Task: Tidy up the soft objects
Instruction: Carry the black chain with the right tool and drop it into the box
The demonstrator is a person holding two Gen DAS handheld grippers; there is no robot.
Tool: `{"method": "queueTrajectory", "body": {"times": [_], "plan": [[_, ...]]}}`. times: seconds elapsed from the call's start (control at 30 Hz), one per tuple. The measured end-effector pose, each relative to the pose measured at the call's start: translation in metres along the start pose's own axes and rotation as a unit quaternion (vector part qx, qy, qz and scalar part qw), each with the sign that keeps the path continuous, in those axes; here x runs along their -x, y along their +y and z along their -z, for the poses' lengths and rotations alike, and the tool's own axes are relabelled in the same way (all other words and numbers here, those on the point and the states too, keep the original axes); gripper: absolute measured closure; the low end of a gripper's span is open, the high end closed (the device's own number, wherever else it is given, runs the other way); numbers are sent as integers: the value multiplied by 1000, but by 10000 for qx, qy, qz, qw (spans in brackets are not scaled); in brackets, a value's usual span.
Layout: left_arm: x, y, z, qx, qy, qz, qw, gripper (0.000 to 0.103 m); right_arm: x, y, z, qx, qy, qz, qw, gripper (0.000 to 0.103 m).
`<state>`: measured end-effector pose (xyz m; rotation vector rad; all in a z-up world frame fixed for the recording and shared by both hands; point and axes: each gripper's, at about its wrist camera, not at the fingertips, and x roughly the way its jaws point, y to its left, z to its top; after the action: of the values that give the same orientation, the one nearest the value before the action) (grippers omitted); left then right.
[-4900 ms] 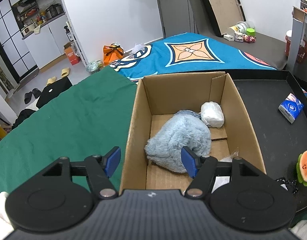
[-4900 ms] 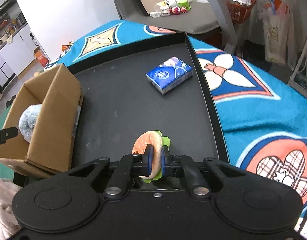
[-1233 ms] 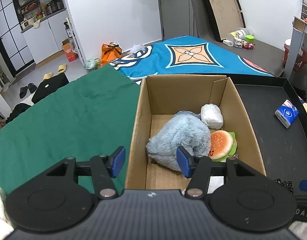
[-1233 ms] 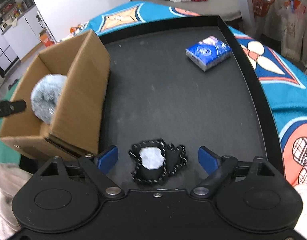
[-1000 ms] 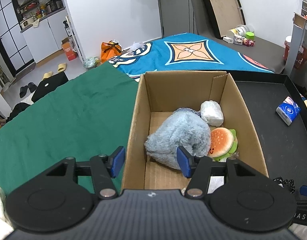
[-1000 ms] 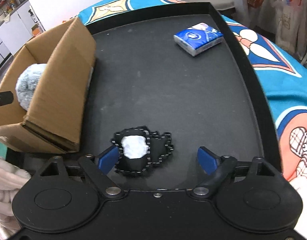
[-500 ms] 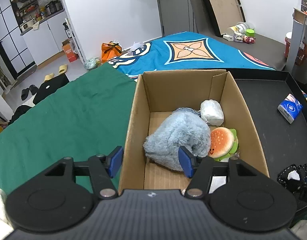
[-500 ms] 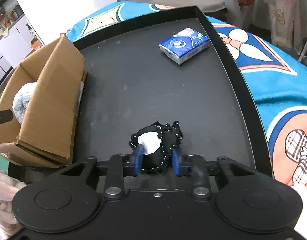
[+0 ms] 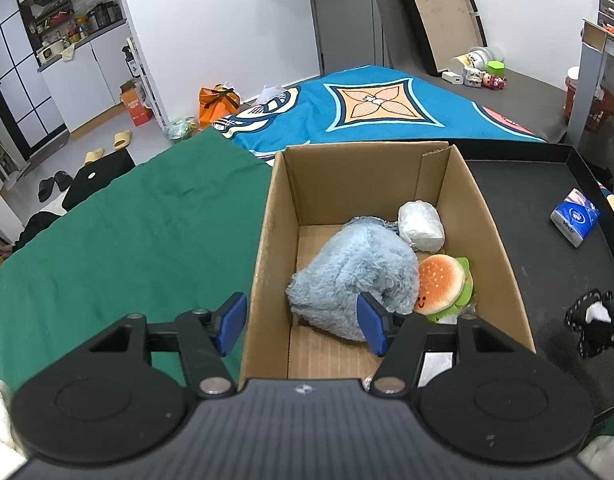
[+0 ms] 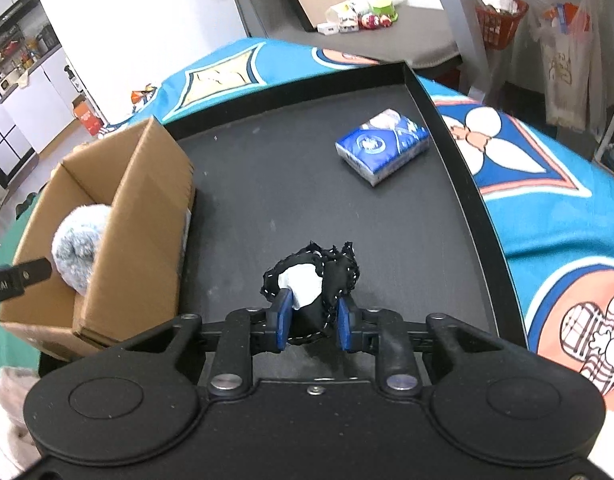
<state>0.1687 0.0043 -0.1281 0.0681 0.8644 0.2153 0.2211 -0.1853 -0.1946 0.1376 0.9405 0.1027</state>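
Observation:
A cardboard box [image 9: 275, 216] holds a fluffy blue plush [image 9: 355, 272], a burger plush [image 9: 441, 284] and a white wrapped bundle [image 9: 421, 224]. My left gripper [image 9: 302, 325] is open and straddles the box's near left wall, with one pad outside and the other inside beside the blue plush. My right gripper [image 10: 314, 320] is shut on a black soft toy [image 10: 311, 276] with white stitching and a white patch, held just above the black tray [image 10: 267, 184]. The same toy [image 9: 595, 320] shows at the right edge of the left wrist view.
A blue tissue pack [image 10: 383, 148] lies at the tray's far right, near its raised rim. The box [image 10: 147, 184] stands at the tray's left edge, on a green cloth [image 9: 127, 240]. A blue patterned blanket [image 10: 567, 208] lies beyond the tray's right rim.
My right gripper closed from wide open onto the black soft toy and lifted it slightly off the tray. The left gripper and the box's contents stayed put.

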Motion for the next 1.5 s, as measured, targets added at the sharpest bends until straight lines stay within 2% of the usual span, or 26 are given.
{"method": "queueTrajectory", "body": {"times": [0.3,0.73,0.9,1.13,1.23,1.33,1.47,1.5], "plan": [[3,10,1,125,-36,58,9999,44,13,21,-17,168,-284,-113,9994,79],[3,27,3,412,51,378,9984,45,27,58,-42,501,-644,-384,9959,79],[-1,34,5,521,62,472,9975,51,28,78,-48,638,-728,-526,9939,79],[-10,38,7,628,142,631,9959,71,20,101,-56,822,-734,-679,9916,79],[-11,40,7,663,146,635,9957,74,17,111,-59,872,-730,-751,9907,79],[-13,44,9,742,167,620,9952,82,14,122,-62,925,-737,-861,9892,79],[-15,52,9,965,216,607,9932,94,13,138,-64,1004,-727,-1036,9869,78],[-15,55,9,1040,239,627,9923,94,13,142,-64,1028,-728,-1068,9863,78]]}}
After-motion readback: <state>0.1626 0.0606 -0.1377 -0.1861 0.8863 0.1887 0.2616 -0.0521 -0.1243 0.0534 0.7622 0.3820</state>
